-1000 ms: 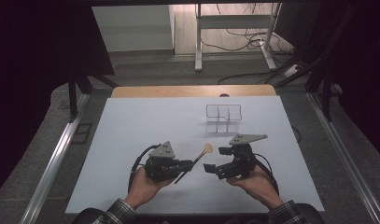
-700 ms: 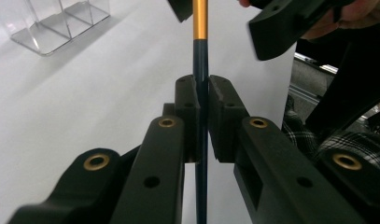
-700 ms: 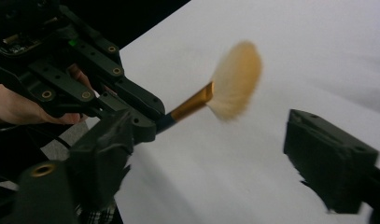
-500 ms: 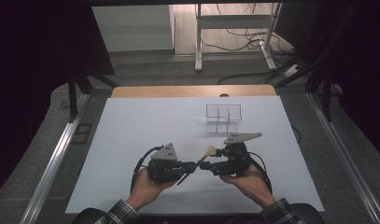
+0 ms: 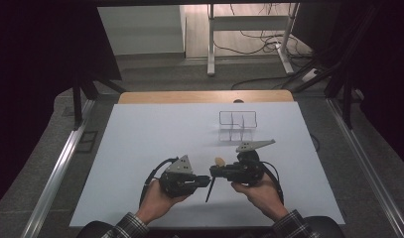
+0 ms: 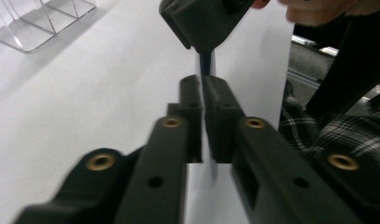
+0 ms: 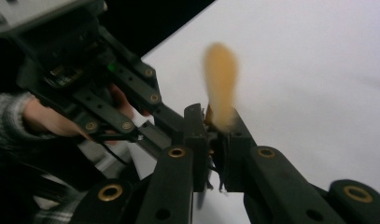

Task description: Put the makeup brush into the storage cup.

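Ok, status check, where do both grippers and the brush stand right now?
Left gripper shut on brush handle. Right gripper shut near the tan bristles. Clear organizer sits apart, nothing in the way.

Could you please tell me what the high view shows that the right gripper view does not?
The high view adds the clear rack at the far side of the white table, and the right hand. The right gripper view adds a green light on the left gripper, and a close look at the right gripper closed on the brush. Both share the brush's tan tip, the left gripper and the table.
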### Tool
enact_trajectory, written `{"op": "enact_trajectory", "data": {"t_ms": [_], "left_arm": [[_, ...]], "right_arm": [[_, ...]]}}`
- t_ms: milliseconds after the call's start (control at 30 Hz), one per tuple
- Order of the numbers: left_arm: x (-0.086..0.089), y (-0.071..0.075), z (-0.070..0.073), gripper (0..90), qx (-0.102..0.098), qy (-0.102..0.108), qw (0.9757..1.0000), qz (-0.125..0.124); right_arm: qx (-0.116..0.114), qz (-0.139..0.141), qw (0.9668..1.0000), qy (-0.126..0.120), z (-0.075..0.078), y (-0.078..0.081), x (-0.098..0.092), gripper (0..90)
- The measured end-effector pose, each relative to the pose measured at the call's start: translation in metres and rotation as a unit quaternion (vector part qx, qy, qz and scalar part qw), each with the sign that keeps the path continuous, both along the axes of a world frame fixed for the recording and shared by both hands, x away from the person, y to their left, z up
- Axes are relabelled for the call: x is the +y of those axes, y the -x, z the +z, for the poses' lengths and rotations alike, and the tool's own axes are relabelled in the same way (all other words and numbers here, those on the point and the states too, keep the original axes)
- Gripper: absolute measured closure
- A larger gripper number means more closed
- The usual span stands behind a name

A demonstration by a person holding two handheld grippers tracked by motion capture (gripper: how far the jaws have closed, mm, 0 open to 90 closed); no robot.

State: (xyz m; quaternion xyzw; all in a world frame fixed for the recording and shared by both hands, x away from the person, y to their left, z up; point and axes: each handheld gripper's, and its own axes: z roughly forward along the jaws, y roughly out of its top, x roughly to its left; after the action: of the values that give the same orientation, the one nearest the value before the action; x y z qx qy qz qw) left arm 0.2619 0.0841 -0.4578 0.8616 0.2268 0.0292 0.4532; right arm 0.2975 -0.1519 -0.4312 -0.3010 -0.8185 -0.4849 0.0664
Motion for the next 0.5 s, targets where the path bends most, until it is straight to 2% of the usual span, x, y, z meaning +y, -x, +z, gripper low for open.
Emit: {"op": "enact_trajectory", "data": {"t_ms": [167,333,500], "left_arm": [[0.0016,-0.0011,0.0008,59.5,-0.002,-0.004,0.9999,0.015],[0.0007,-0.0024,-0.0001,39.5,0.001,-0.011,0.9995,0.03],[0.0031,-0.0041,0.0001,25.1,0.005,-0.019,0.9991,0.039]], "right_arm": [[-0.012,-0.002,0.9998,0.014,0.0017,0.0019,0.0008,84.2],[-0.016,-0.007,0.9998,0.009,0.0027,0.0008,-0.0028,84.2],[-0.029,-0.014,0.9994,0.01,0.0048,-0.0001,-0.0082,84.1]]}}
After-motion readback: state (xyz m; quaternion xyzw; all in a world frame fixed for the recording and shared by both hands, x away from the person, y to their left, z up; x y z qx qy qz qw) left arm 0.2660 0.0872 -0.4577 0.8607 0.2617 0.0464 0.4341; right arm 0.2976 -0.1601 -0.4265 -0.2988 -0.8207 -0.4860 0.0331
